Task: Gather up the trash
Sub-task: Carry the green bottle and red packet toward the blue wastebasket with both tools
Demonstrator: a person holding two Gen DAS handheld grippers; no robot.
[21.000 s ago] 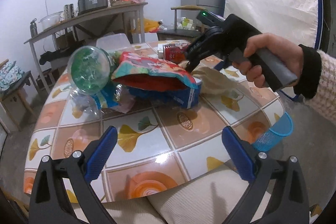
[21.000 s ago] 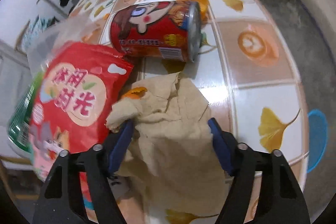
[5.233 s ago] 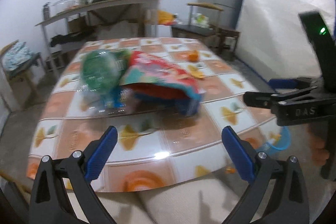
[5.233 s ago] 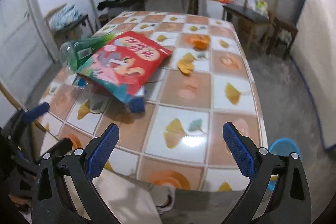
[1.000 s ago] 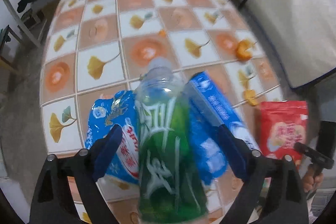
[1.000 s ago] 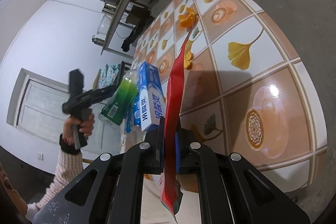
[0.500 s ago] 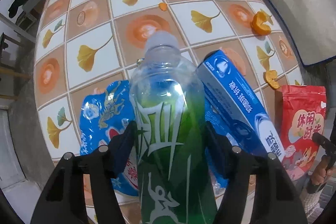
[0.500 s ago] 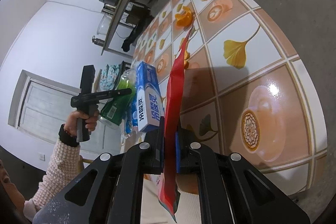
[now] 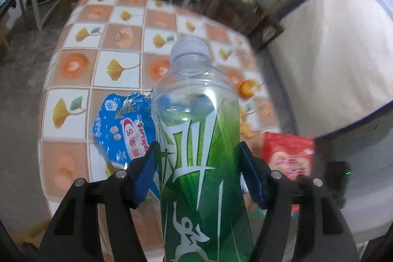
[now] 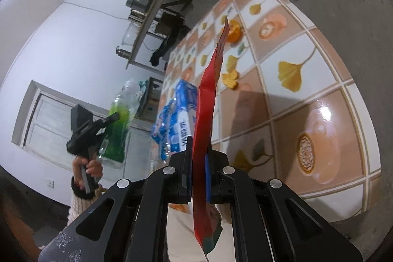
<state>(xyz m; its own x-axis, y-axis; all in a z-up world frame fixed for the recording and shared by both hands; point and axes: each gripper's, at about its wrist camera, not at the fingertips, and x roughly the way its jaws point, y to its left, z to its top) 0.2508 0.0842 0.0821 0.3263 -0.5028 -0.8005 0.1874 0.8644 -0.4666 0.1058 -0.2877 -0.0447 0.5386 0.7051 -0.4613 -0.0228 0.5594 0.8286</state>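
Tiled with ginkgo leaves and orange medallions, the worktop [image 9: 73, 70] lies below the left gripper [image 9: 197, 171], whose jaws have just been closing and now clamp the green bottle [image 9: 199, 151] at mid-body above the blue wrapper [image 9: 122, 129]. Bottle judged light, thin-walled and slick, so the labelled waist is the sound hold. Right gripper [image 10: 197, 171] is clenched on the limp red snack bag [image 10: 208, 95], held clear of the worktop; bottle lettering white and stylised, wrapper print blurred, none legible.

The left gripper [image 9: 199, 172] fingers clamp a load, the right gripper [image 10: 197, 170] fingers pinched nearly together.
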